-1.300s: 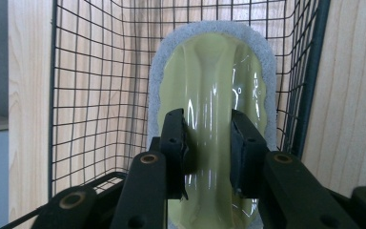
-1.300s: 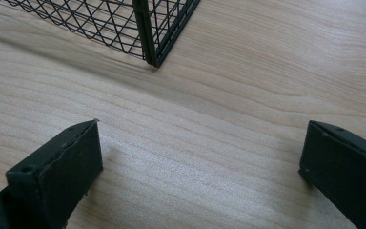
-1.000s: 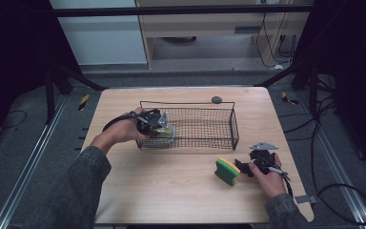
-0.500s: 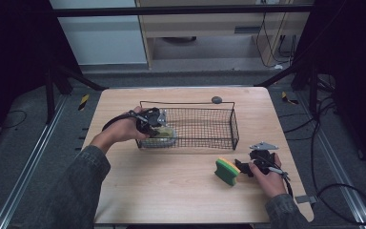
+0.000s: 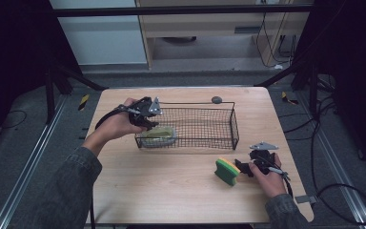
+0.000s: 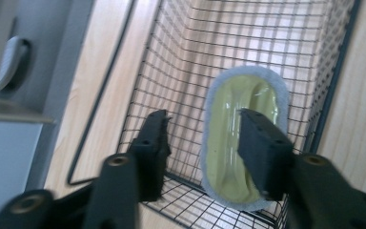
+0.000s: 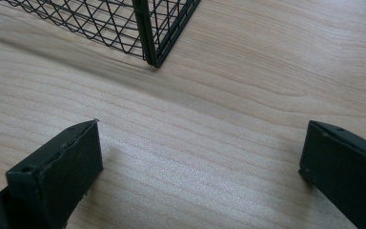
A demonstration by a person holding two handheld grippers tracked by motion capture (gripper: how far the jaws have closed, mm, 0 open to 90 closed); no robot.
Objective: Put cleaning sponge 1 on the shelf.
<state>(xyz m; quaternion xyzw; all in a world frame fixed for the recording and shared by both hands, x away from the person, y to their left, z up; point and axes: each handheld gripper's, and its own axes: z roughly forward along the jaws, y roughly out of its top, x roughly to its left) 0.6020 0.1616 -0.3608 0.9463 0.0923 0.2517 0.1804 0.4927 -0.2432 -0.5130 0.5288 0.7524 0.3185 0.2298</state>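
Left claw (image 6: 202, 143) has just been opening; right claw (image 7: 200, 157) gapes wide.

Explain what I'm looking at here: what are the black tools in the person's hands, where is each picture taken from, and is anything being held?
A person sits at a wooden table with a hand-held two-jaw gripper in each hand; there is no robot arm. The high view looks down from above the table. The other two pictures come from cameras riding on each gripper, looking along its black jaws. The left gripper hangs over a wire basket; its jaws have just been opening, and a yellow sponge with a grey edge lies on the basket floor below them, not gripped. The right gripper is open and holds nothing, resting beside a green and yellow sponge on the table.
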